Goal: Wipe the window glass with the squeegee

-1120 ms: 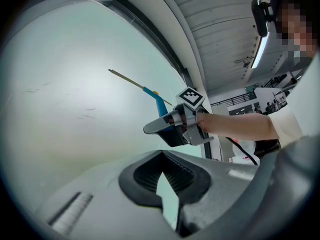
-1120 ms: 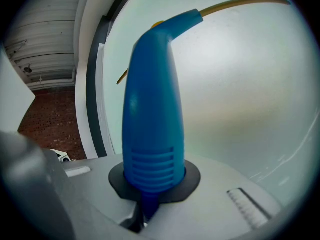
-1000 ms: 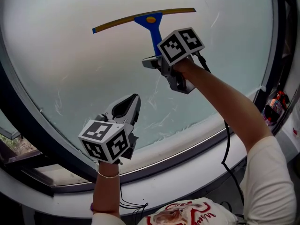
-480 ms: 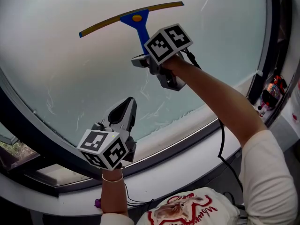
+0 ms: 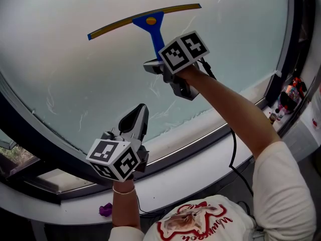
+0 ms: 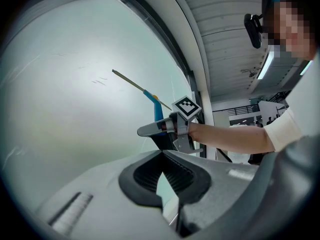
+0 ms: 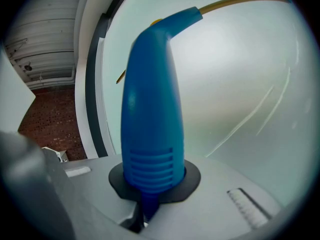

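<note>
A squeegee (image 5: 152, 26) with a blue handle and a long yellow-edged blade (image 5: 115, 26) lies against the frosted window glass (image 5: 70, 74), high up. My right gripper (image 5: 159, 60) is shut on the lower end of the handle, which fills the right gripper view as the squeegee handle (image 7: 150, 109) rising from the right gripper (image 7: 147, 194). My left gripper (image 5: 142, 108) hangs lower, near the bottom of the pane, shut with nothing in it. The left gripper view looks over the left gripper (image 6: 162, 156) toward the squeegee (image 6: 156, 104) and the right gripper (image 6: 160, 129).
A dark window frame (image 5: 45, 144) and a white sill (image 5: 200, 169) run below the glass. Thin wet streaks (image 5: 168, 109) mark the lower pane. Small bottles (image 5: 291, 97) stand at the right edge. A black cable (image 5: 233, 149) hangs from my right arm. A small purple thing (image 5: 105, 210) lies below.
The right gripper and squeegee shifted left along the glass, then a touch back right. The left gripper stayed low and shut.
</note>
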Demonstrator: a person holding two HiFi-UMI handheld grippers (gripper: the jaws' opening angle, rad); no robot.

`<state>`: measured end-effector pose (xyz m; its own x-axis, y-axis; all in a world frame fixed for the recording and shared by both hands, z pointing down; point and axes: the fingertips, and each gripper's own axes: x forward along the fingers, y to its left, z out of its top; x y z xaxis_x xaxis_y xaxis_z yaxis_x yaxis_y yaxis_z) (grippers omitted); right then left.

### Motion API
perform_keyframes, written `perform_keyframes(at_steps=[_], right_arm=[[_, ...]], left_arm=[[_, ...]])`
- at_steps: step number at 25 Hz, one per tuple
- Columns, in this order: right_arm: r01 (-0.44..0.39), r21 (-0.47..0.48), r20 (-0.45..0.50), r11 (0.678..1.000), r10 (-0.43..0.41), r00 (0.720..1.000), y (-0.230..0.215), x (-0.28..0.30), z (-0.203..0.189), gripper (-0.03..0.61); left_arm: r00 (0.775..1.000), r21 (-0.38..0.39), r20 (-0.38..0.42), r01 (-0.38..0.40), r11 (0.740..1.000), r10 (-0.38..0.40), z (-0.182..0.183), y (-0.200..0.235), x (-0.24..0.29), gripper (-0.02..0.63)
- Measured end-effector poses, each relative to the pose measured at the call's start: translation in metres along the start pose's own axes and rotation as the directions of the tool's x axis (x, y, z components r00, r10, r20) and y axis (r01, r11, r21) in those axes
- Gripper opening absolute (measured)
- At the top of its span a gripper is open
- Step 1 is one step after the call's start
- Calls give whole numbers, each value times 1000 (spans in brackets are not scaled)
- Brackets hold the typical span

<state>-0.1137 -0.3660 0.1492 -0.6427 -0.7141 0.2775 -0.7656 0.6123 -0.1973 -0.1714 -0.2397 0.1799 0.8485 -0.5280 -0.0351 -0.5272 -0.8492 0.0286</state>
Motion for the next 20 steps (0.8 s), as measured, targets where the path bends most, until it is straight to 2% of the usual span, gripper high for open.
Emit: perform_keyframes(at_steps=[7, 20], right_arm=[[4, -9, -16, 1000, -4, 1000, -5, 4, -17, 29], [6, -5, -31, 1000, -7, 999, -12, 16, -56, 29]], left_arm=[[1000, -47, -29, -1, 999, 0, -20, 1, 4, 0], [998, -73, -63, -29, 997, 24, -41, 3, 9, 0]])
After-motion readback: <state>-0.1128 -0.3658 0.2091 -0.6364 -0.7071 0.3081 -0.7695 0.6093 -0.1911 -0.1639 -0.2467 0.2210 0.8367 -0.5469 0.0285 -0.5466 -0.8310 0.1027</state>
